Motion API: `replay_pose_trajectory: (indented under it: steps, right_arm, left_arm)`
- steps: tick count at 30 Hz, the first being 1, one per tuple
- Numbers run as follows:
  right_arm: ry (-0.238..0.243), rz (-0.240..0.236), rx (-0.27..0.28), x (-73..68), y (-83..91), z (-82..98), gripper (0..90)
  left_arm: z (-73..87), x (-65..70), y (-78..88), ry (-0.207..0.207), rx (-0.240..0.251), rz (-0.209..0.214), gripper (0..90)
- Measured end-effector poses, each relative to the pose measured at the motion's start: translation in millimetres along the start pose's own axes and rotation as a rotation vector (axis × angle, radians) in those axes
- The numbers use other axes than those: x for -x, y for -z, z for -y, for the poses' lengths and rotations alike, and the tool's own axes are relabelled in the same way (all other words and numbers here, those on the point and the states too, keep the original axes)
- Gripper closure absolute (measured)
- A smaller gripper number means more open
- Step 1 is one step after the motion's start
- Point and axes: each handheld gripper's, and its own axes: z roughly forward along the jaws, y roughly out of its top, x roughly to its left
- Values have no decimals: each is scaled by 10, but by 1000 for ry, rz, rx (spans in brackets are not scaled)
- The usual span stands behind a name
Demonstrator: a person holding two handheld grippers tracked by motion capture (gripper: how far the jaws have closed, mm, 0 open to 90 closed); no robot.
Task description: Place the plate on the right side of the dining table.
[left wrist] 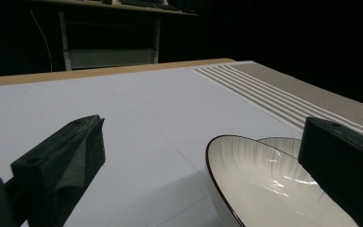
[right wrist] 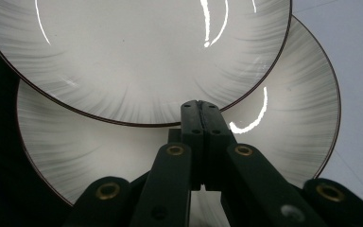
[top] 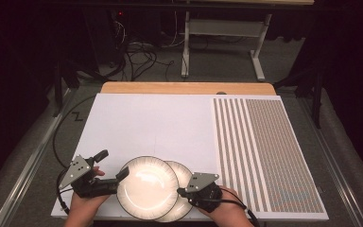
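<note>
Two white plates with thin dark rims overlap at the near edge of the white board. The upper plate (top: 147, 187) (right wrist: 137, 52) lies partly over the lower plate (top: 185, 176) (right wrist: 283, 123). My left gripper (top: 113, 164) (left wrist: 203, 127) is open wide just left of the upper plate (left wrist: 264, 184), and one jaw is at that plate's left rim. My right gripper (top: 181, 192) (right wrist: 201, 105) is shut with nothing between its jaws. Its tips rest over the lower plate, right at the upper plate's rim. A hand holds each gripper from the near side.
The white board (top: 146, 123) covers most of the wooden table (top: 184, 88). A striped and dotted brown mat (top: 269, 151) fills its right part. Beyond the table lie cables (top: 137, 56) and a white table frame (top: 217, 28) on the dark floor.
</note>
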Motion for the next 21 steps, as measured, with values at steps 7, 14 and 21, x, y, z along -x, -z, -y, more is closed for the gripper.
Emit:
replay_pose_trajectory:
  steps: [7, 14, 21]
  right_arm:
    - [-9, -3, 1, 1, 1, 10, 900]
    - [-9, -3, 2, 11, -3, 20, 900]
    - [-8, 2, 5, 13, -4, 16, 900]
  left_arm:
    - [-54, 19, -13, -3, -30, -13, 5]
    - [-158, 59, -7, -9, -72, -21, 1]
    - [-210, 2, -1, 27, -135, -9, 1]
